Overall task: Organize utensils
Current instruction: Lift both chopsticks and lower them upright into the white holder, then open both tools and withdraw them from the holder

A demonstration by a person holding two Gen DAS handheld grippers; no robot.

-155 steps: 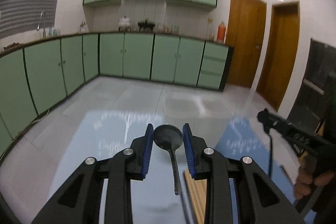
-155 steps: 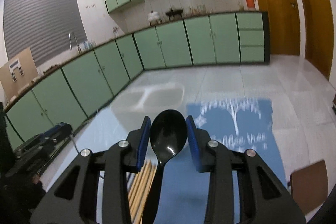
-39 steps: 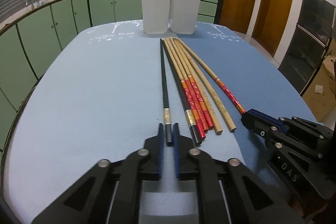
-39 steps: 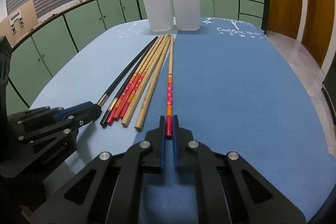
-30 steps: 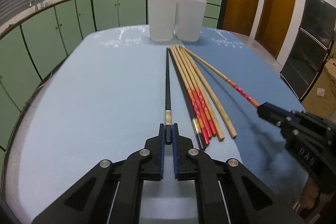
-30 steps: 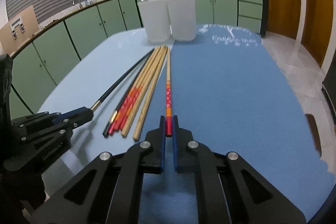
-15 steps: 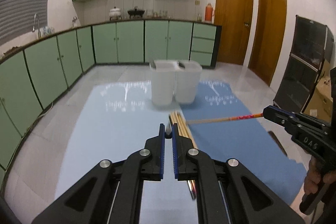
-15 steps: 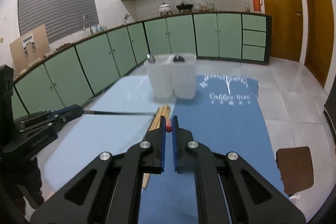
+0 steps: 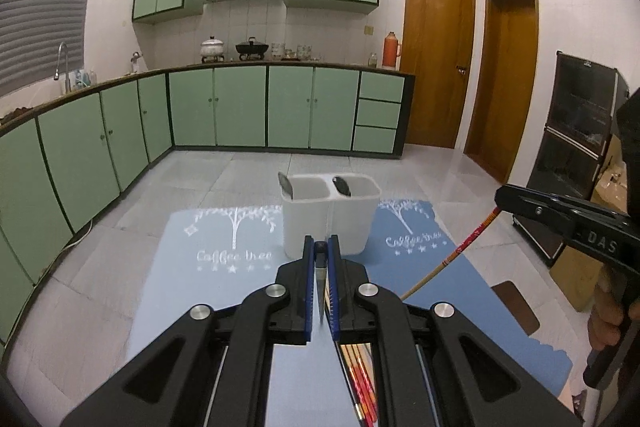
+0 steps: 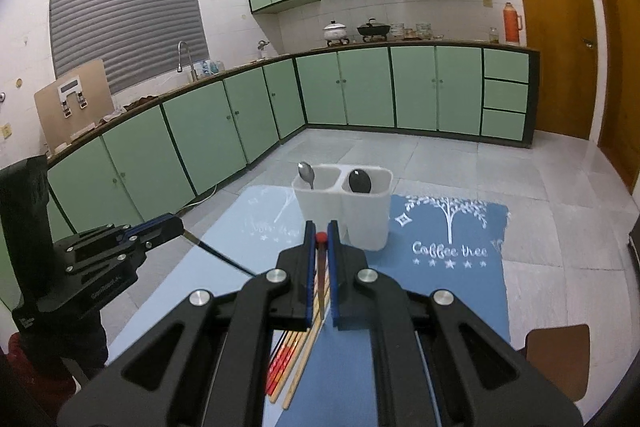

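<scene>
My left gripper (image 9: 321,251) is shut on a black chopstick (image 9: 321,287) and holds it lifted, hanging down; it also shows in the right wrist view (image 10: 224,259). My right gripper (image 10: 320,235) is shut on a red-ended wooden chopstick (image 10: 321,279), also lifted; it shows in the left wrist view (image 9: 460,253). A white two-compartment holder (image 9: 330,215) stands ahead on the blue mat, with a metal spoon (image 10: 306,174) in its left compartment and a black spoon (image 10: 359,181) in its right. Several more chopsticks (image 10: 296,355) lie on the mat below the grippers.
The blue mat (image 10: 452,259) covers a glass table. A brown stool (image 10: 560,363) stands at the table's right. Green kitchen cabinets (image 9: 240,107) line the far walls, and a black oven unit (image 9: 576,147) stands on the right.
Both grippers have risen, each lifting its chopstick off the mat until it hangs tip down. The holder now sits lower in view, closer under the grippers.
</scene>
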